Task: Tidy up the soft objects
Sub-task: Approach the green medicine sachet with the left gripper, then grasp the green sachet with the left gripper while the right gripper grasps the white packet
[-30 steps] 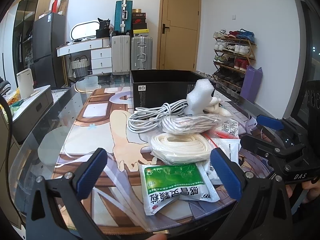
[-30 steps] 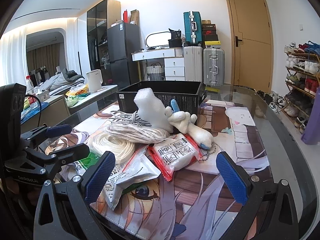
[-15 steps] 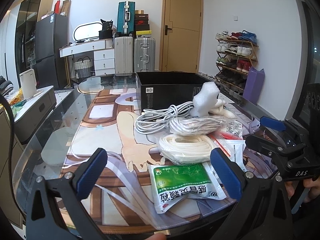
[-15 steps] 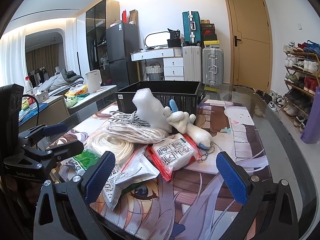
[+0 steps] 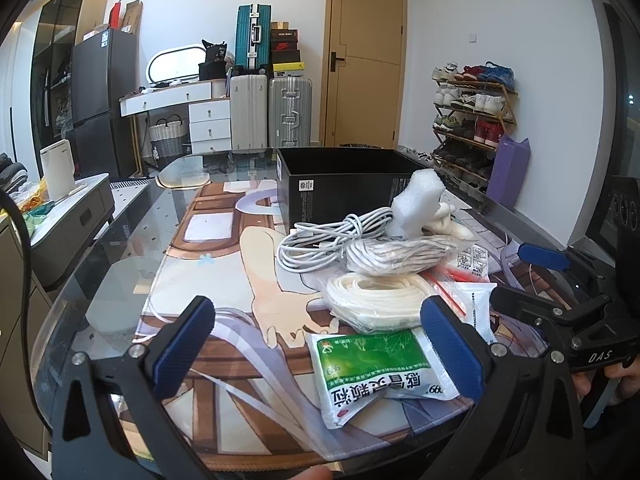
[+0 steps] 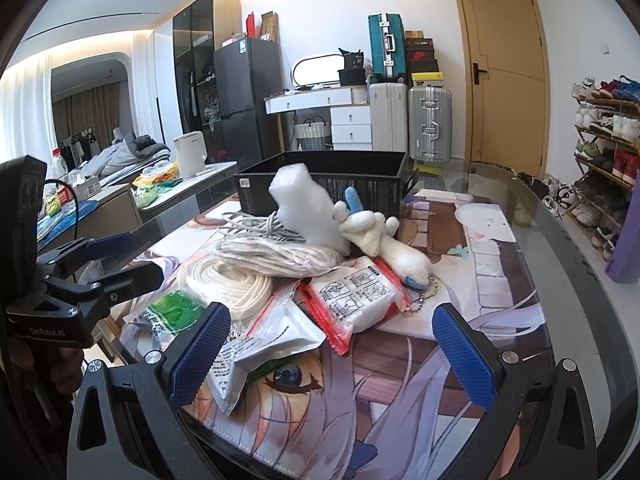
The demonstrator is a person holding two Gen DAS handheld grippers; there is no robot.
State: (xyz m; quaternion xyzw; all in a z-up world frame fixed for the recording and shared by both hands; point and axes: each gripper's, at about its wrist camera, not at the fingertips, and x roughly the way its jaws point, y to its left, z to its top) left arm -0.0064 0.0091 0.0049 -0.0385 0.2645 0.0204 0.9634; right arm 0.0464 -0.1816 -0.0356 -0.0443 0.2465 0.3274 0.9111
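Two views, left wrist first: nothing is gripped in either.
Left claw (image 5: 320, 344): jaws spread wide and empty, held low at the near edge of the table (image 5: 120, 248).
Nearest thing: a green and white packet (image 5: 376, 364) lies flat on the printed mat (image 5: 224, 280), partly between the jaws and just ahead of the right-hand pad.
Pile behind it: a cream cord coil (image 5: 376, 300), a bagged white rope (image 5: 396, 252) and a grey cable bundle (image 5: 328, 236), heaped and touching.
Box: a black box (image 5: 344, 188) stands open-topped at the far side of the pile, a foam block (image 5: 418, 204) leaning just in front of it.
Right wrist view, right claw (image 6: 332, 350): also gaping wide, holding nothing, near the table edge.
In front of it: a silver pouch (image 6: 264, 340) and a red-edged packet (image 6: 356, 296), overlapping.
Further back: a white plush toy (image 6: 384, 240) with a bead chain rests against the foam block.
Step in hand: judged to be the approach before a first pick; nothing can be seen inside the box from these angles.
Next move: probably dip one claw onto a packet's raised edge, since flat pouches give little to pinch, then carry it over the heap to the box.
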